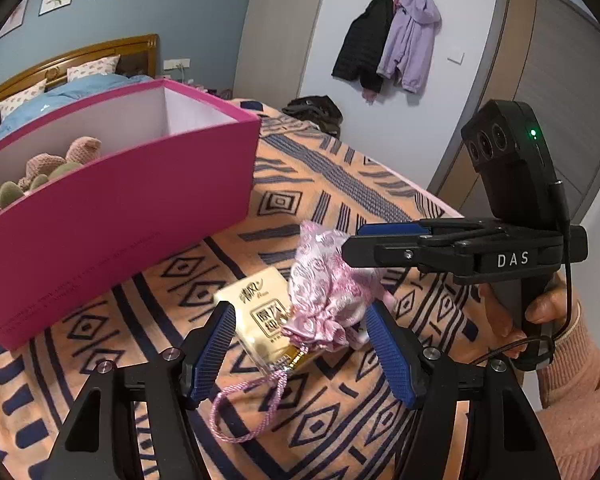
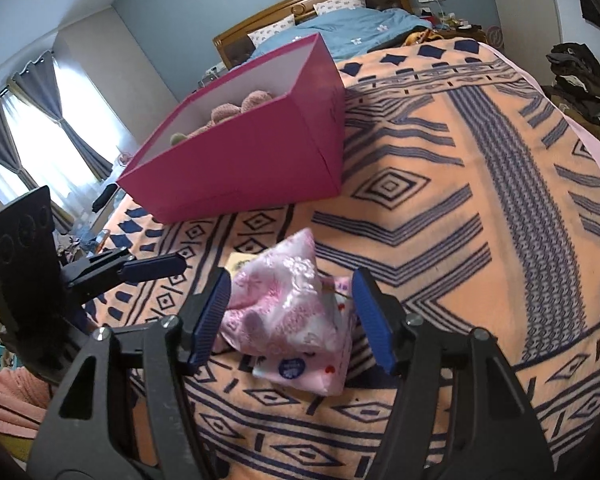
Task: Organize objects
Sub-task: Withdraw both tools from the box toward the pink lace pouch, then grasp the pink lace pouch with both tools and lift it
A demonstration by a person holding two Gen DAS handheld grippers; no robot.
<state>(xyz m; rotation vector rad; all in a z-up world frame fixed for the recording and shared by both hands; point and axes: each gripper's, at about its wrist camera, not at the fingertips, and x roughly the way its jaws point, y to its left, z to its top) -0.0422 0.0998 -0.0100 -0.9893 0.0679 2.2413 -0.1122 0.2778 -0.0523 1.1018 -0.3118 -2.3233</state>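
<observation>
A pink drawstring pouch (image 1: 328, 292) lies on the patterned blanket, over a yellow tissue pack (image 1: 260, 312) and a pink tissue pack (image 2: 320, 364). My left gripper (image 1: 300, 332) is open, its blue fingers either side of the pouch and yellow pack. My right gripper (image 2: 290, 300) is open around the pouch (image 2: 280, 296) from the other side; it shows in the left wrist view (image 1: 352, 240). A magenta box (image 1: 112, 216) with plush toys (image 1: 60, 160) inside stands behind.
The blanket (image 2: 460, 200) covers the bed. Dark clothes (image 2: 580, 80) lie at its far edge. Jackets (image 1: 388, 40) hang on the wall. Pillows and a wooden headboard (image 2: 308, 4) are behind the box.
</observation>
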